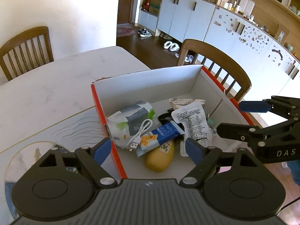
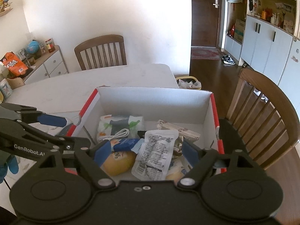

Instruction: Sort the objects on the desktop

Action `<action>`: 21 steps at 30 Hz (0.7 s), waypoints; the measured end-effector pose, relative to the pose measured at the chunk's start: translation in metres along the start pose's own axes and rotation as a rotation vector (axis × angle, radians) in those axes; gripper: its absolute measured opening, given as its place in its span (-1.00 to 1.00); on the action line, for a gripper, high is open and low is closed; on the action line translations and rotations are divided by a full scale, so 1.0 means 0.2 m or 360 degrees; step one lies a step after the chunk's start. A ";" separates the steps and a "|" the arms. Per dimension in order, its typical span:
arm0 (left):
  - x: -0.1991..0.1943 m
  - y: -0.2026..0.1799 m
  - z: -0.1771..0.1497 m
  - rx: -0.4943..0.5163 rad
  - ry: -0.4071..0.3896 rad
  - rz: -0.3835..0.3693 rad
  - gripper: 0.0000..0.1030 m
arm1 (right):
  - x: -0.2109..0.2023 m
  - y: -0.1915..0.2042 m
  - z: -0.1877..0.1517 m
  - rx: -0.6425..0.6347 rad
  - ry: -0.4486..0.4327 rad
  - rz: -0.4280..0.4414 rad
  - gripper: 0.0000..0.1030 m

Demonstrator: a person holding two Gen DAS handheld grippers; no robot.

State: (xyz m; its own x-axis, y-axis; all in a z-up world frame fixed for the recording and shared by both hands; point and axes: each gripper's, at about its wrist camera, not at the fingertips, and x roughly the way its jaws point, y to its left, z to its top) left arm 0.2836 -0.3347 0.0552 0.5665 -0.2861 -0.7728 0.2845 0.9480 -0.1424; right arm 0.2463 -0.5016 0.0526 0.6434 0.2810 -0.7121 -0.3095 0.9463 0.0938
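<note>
A white cardboard box with red edges [image 1: 195,83] [image 2: 155,101] stands on the table. In it lie a tissue pack [image 1: 129,120] [image 2: 120,124], a white USB cable [image 1: 140,133] [image 2: 116,134], a blue snack bar [image 1: 159,135] [image 2: 127,143], a yellow pouch [image 1: 161,159] [image 2: 120,162] and a clear printed sachet [image 1: 195,125] [image 2: 155,155]. My left gripper [image 1: 148,150] is open and empty over the box's near left wall. My right gripper [image 2: 144,152] is open and empty over the box's near side; it also shows in the left wrist view [image 1: 236,118].
The white table [image 1: 56,86] [image 2: 93,82] extends to the left and behind the box. Wooden chairs stand behind it [image 2: 101,50] and on the right [image 2: 266,116] [image 1: 221,63]. A patterned mat [image 1: 37,146] lies under my left gripper.
</note>
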 end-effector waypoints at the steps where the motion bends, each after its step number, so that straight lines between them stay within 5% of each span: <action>1: -0.01 0.00 -0.01 -0.0003 -0.0003 0.0009 0.70 | -0.01 0.01 0.00 -0.0001 -0.0005 0.0002 0.68; 5: -0.04 0.02 -0.03 -0.0029 -0.0012 0.0026 1.00 | -0.04 0.03 -0.02 0.0000 -0.0043 -0.0007 0.78; 21: -0.19 0.00 -0.11 -0.0023 -0.0053 0.0091 1.00 | -0.16 0.13 -0.07 -0.0042 -0.0098 -0.0009 0.92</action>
State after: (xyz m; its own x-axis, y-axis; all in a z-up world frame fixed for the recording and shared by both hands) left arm 0.2446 -0.3214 0.0714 0.6072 -0.2356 -0.7589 0.2397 0.9649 -0.1077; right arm 0.2074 -0.4891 0.0682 0.6870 0.2858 -0.6681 -0.3237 0.9435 0.0708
